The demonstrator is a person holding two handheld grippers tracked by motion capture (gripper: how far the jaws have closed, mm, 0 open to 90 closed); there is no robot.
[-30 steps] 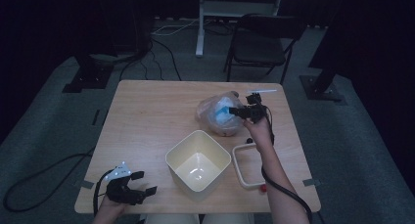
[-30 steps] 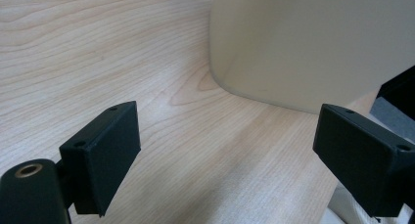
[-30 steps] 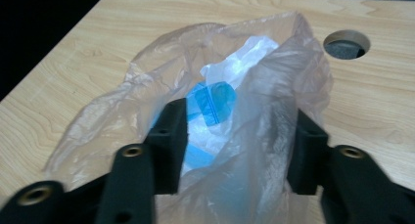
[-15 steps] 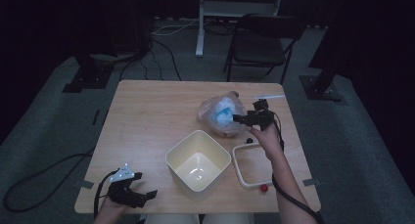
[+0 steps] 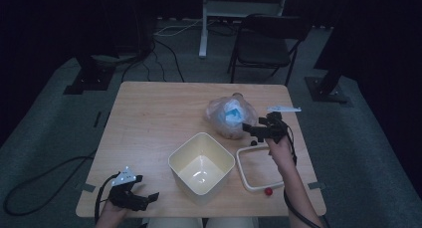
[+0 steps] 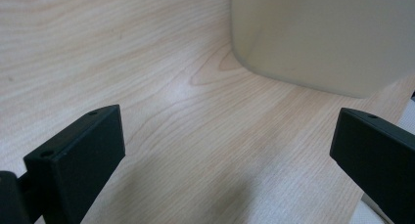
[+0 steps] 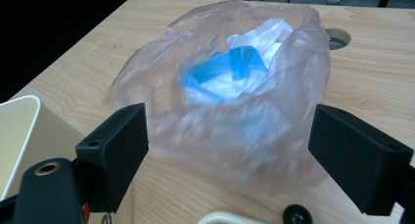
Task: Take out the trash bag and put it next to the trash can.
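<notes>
No text, label, brand, number or sign can be read anywhere in these pictures. The blue and white contents inside the clear plastic bag (image 7: 230,111) are too blurred to show any lettering, and the cream tub (image 5: 201,162) and the wooden table (image 5: 154,118) carry no print that can be made out.
</notes>
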